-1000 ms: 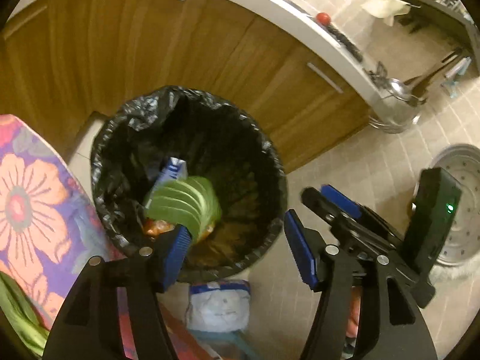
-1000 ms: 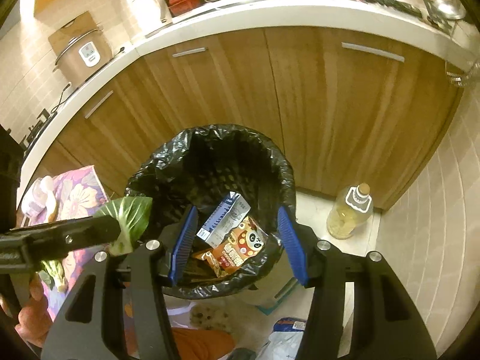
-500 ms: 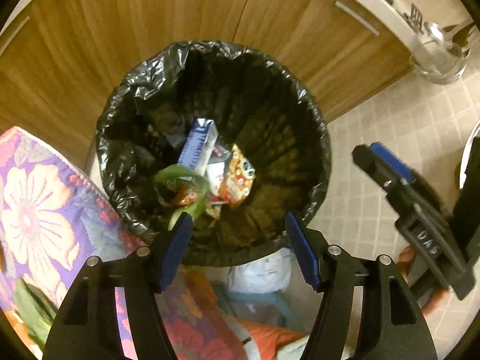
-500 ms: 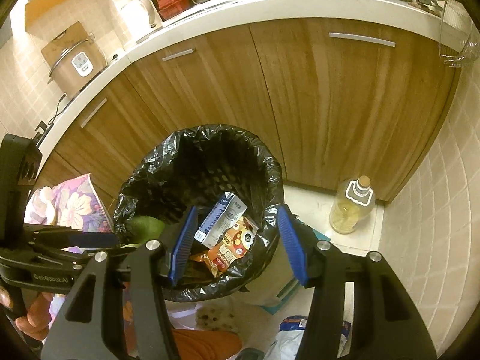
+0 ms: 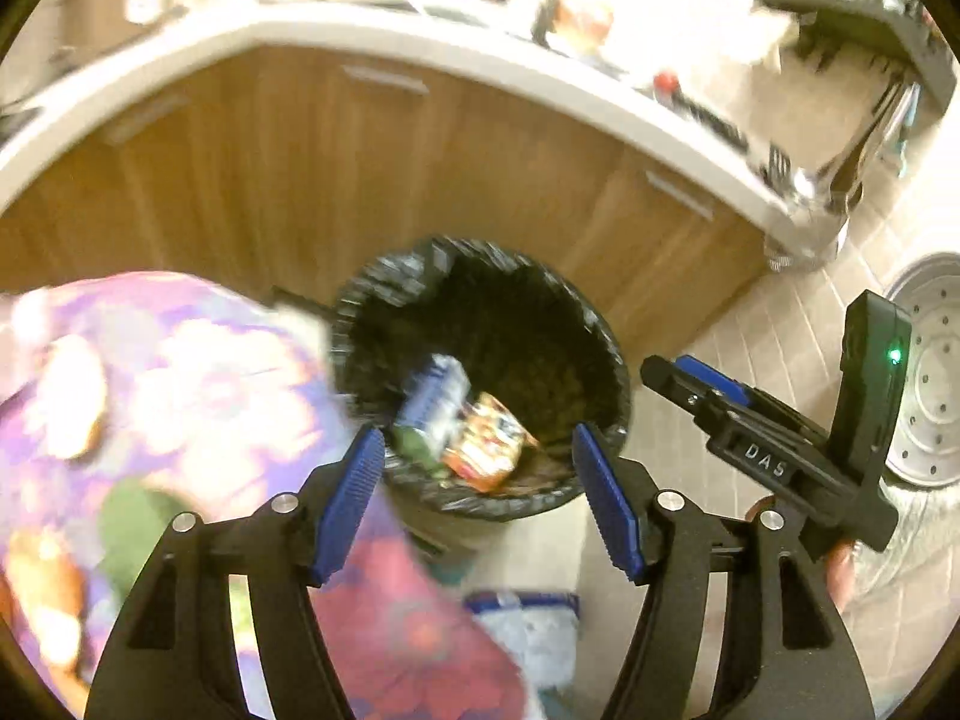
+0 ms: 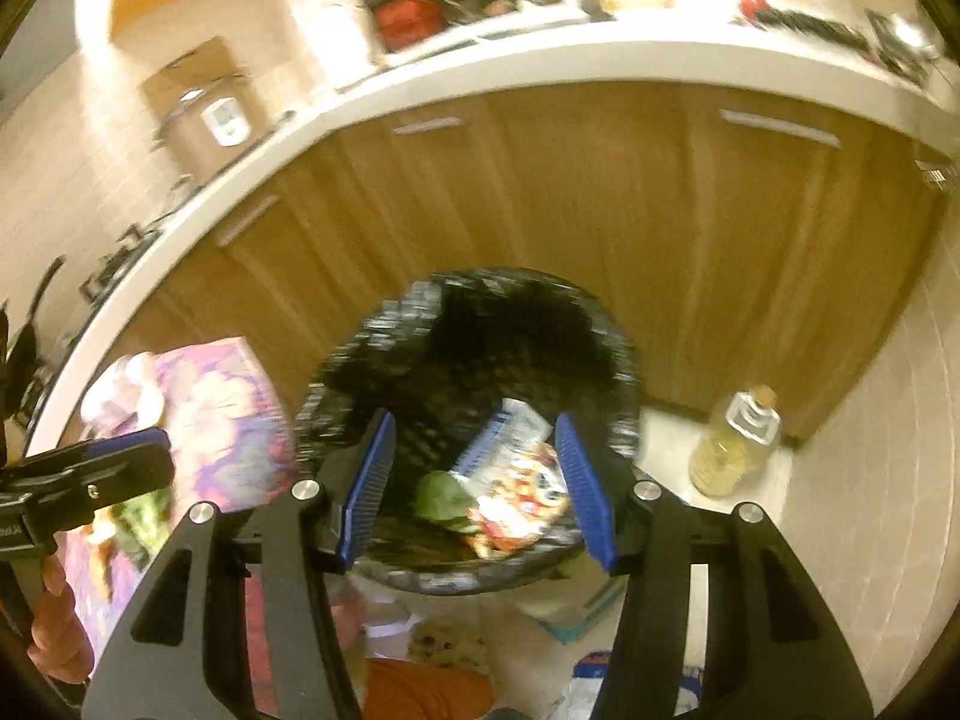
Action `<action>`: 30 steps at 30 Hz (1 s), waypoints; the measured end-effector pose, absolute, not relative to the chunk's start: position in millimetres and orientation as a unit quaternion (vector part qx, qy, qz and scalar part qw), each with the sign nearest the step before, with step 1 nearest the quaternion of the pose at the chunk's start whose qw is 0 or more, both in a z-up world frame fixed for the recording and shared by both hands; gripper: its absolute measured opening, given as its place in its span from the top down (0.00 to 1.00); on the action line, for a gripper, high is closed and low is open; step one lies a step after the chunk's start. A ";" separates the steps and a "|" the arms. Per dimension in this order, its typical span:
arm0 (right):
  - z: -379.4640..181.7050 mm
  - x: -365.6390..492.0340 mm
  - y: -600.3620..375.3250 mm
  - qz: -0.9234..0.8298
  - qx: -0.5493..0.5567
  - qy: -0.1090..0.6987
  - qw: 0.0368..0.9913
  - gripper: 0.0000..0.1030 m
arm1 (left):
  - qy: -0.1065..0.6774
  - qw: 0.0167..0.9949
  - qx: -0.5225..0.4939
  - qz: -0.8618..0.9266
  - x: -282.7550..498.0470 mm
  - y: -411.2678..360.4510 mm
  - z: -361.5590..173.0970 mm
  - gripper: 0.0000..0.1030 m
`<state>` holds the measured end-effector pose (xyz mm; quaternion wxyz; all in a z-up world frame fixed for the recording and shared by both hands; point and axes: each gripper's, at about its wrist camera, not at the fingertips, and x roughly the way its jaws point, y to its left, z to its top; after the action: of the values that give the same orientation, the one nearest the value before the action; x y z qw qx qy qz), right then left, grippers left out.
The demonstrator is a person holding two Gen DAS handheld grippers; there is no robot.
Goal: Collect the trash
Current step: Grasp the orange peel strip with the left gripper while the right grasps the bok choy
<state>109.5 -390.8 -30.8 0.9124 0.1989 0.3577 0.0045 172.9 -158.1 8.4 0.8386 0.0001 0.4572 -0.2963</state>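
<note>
Left gripper [image 5: 480, 501] jaws opening, empty — right gripper [image 6: 474, 489] released too — above the bin [image 5: 600, 348] holding a carton [image 5: 435, 405].

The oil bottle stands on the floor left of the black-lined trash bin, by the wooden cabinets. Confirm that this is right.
Wrong side. In the right wrist view the oil bottle stands on the floor to the right of the black-lined trash bin, by the wooden cabinets.

left gripper [image 5: 480, 504], jaws opening and empty, above the black-lined trash bin [image 5: 606, 360] holding wrappers.
</note>
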 end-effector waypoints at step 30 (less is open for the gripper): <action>-37.1 116.1 -142.1 0.214 0.039 0.351 0.911 0.39 | 0.411 0.905 -0.102 -0.027 78.3 103.8 -46.1 0.29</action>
<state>116.1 -142.1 -37.1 0.9108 0.0386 0.3507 0.2143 78.3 103.8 -46.1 0.9055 -0.1022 0.4110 -0.0272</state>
